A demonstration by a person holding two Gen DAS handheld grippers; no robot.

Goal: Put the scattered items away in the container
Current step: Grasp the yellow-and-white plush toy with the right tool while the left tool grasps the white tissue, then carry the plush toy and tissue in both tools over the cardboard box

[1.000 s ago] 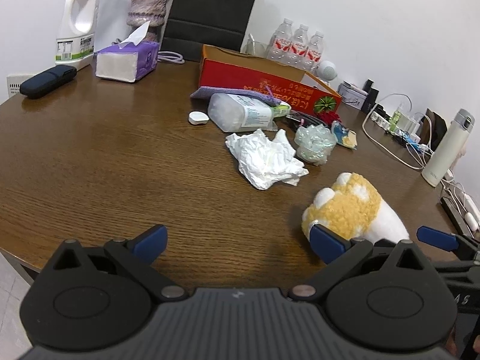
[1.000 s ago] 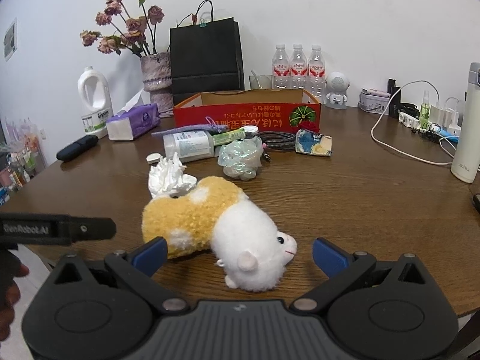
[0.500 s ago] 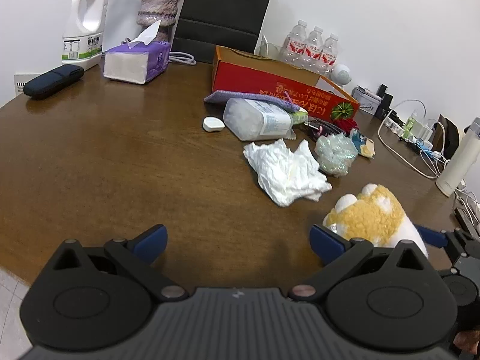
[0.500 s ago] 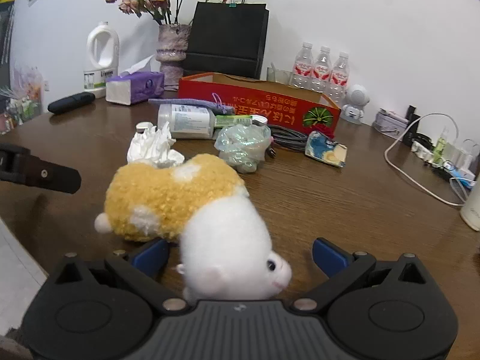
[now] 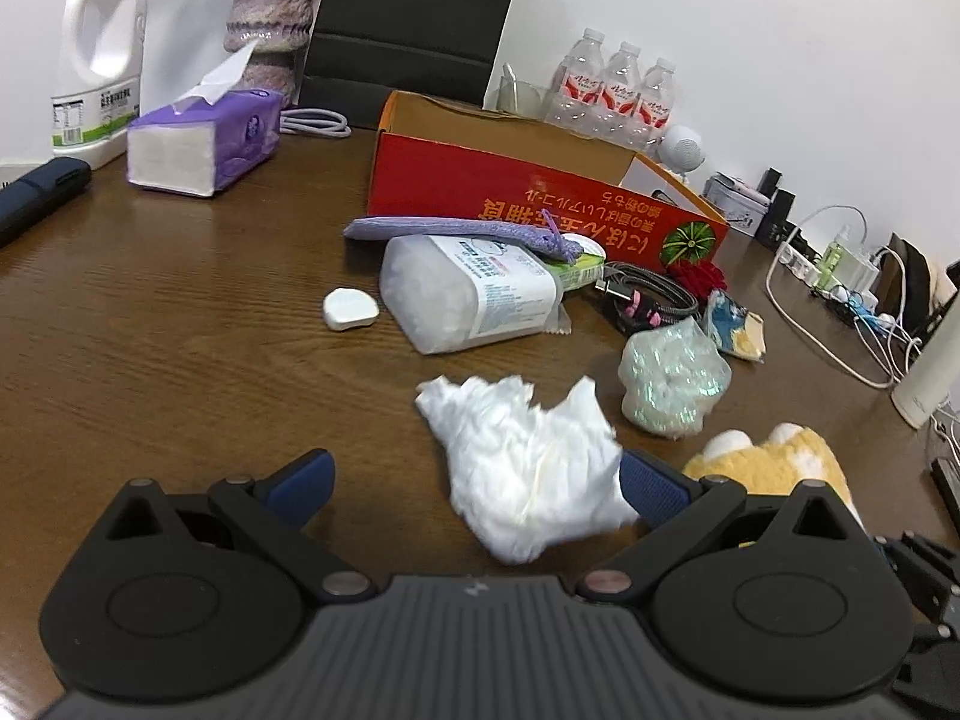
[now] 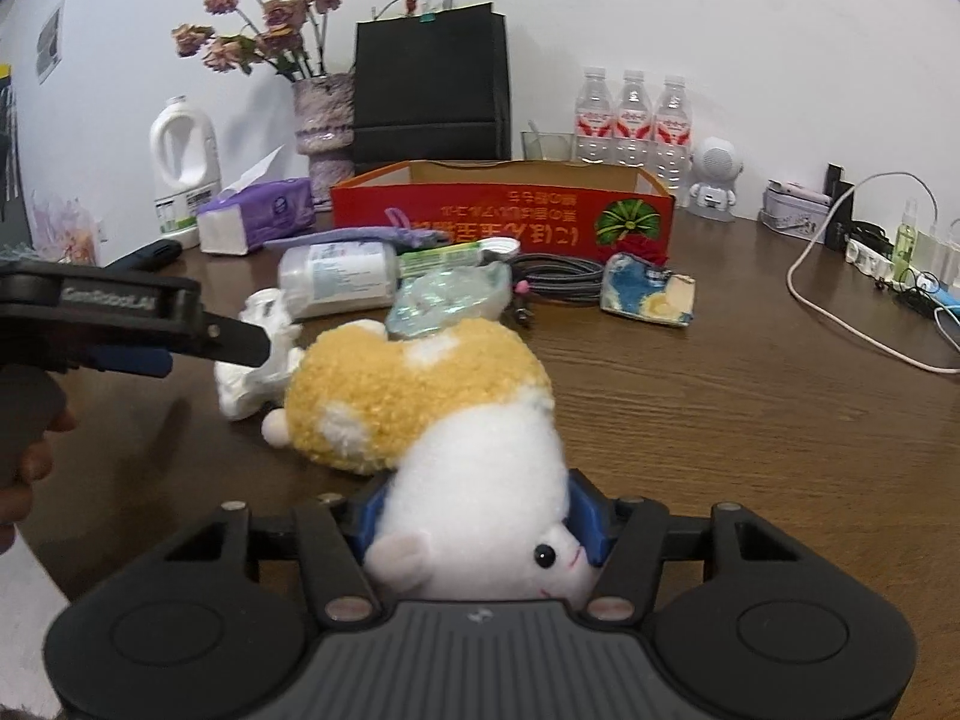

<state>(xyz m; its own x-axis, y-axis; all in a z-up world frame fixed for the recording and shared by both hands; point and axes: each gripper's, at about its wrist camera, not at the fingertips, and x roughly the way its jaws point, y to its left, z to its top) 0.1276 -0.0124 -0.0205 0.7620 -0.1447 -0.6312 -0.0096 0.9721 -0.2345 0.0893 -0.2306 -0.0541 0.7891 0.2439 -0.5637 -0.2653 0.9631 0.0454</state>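
Observation:
My right gripper (image 6: 477,519) is shut on the white head end of a yellow-and-white plush toy (image 6: 432,402), which lies on the wooden table (image 6: 750,396). My left gripper (image 5: 474,483) is open, with its fingers on either side of a crumpled white tissue (image 5: 528,468); its right pad is close to the tissue. The plush also shows at the right of the left wrist view (image 5: 774,462). The red cardboard box (image 5: 540,198) stands open behind the items. Before it lie a white plastic bottle (image 5: 468,294), a purple pouch (image 5: 462,231), a small white case (image 5: 350,309), a crinkly clear wrapper (image 5: 672,381), a coiled cable (image 5: 648,294) and a blue-yellow packet (image 5: 735,327).
A purple tissue box (image 5: 204,147), a white jug (image 5: 99,54), a vase (image 5: 270,18) and a black bag (image 5: 414,18) stand at the back left. Water bottles (image 5: 618,96), a power strip with white cables (image 5: 840,276) and a white flask (image 5: 933,372) are on the right.
My right gripper has closed on the plush toy's white end. My left gripper has moved forward and right, bringing the crumpled tissue between its open fingers.

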